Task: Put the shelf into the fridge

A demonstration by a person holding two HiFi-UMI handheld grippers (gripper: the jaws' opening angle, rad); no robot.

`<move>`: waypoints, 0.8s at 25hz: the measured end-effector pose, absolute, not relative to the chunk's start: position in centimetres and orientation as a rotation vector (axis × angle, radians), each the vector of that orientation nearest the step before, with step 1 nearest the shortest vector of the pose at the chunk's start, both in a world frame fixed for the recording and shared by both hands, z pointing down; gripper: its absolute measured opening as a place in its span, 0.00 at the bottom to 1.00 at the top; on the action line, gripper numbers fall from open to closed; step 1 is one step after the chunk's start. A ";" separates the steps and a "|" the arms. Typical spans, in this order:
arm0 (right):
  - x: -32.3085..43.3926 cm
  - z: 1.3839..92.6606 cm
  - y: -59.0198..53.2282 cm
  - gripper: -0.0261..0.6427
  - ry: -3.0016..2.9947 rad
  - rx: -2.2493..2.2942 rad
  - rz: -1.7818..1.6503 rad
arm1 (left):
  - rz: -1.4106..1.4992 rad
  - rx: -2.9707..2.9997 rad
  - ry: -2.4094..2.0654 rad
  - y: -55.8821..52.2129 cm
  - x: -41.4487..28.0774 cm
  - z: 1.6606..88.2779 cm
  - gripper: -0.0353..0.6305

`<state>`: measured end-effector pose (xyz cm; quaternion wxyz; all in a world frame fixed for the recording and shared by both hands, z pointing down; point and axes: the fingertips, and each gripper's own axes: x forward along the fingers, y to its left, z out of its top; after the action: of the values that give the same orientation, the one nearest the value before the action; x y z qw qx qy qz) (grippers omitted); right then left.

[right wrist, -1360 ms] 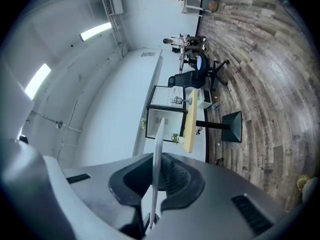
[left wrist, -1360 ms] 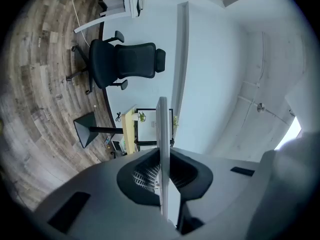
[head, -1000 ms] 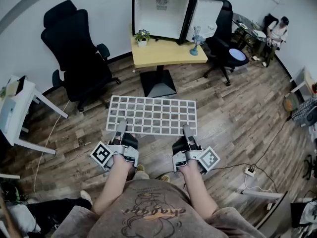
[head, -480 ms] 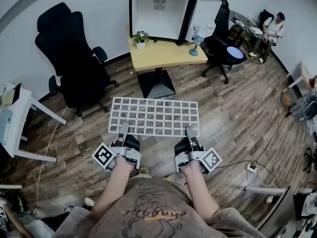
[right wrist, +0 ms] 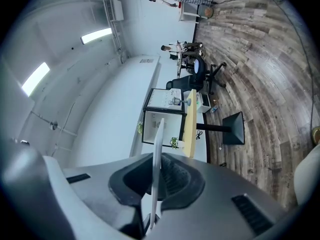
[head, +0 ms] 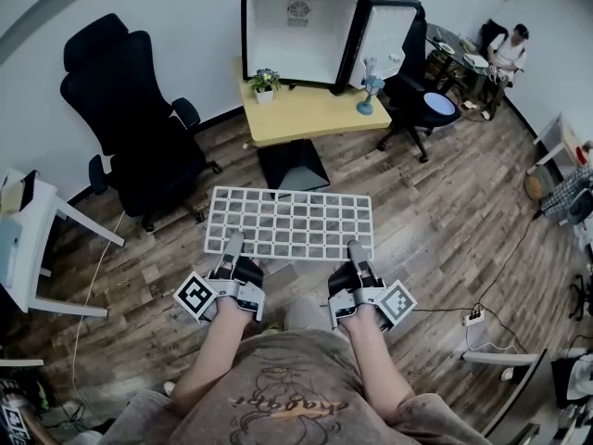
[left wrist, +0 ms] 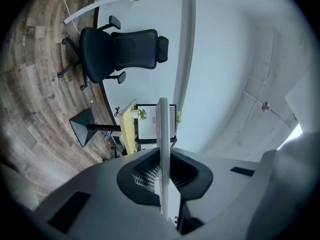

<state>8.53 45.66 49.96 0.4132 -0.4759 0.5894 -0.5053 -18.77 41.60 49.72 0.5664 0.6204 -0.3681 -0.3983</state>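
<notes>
A white grid shelf [head: 290, 221] is held flat in the air above the wooden floor. My left gripper [head: 232, 246] is shut on its near left edge and my right gripper [head: 355, 249] is shut on its near right edge. In the left gripper view the shelf [left wrist: 163, 134] shows edge-on between the jaws; the right gripper view shows the shelf [right wrist: 156, 154] the same way. Ahead stands the small black fridge [head: 298, 28] on a yellow table [head: 306, 111], its door [head: 387, 31] swung open to the right and its white inside bare.
A black office chair [head: 139, 128] stands at the left, another chair [head: 428, 100] to the right of the table. A small potted plant [head: 265, 84] and a blue fan [head: 371, 94] sit on the table. A white desk [head: 37, 239] is at far left. A person [head: 507, 49] sits at far right.
The fridge and table have drawn slightly nearer in the head view. Both grippers keep the shelf held level in front of me.
</notes>
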 end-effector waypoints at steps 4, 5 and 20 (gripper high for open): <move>8.5 49.6 44.4 0.08 1.485 -1.192 -1.266 | -0.942 1.462 -0.856 40.1 -18.6 49.5 0.13; 8.6 49.6 44.2 0.08 1.485 -1.192 -1.267 | -0.944 1.463 -0.856 39.7 -18.5 49.5 0.13; 12.2 50.2 38.3 0.08 1.471 -1.183 -1.299 | -0.928 1.453 -0.880 34.4 -14.9 50.0 0.13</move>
<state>12.20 38.30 50.24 0.4124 -0.4704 0.5849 -0.5164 -14.94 34.35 50.05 0.5670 0.6184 -0.3744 -0.3949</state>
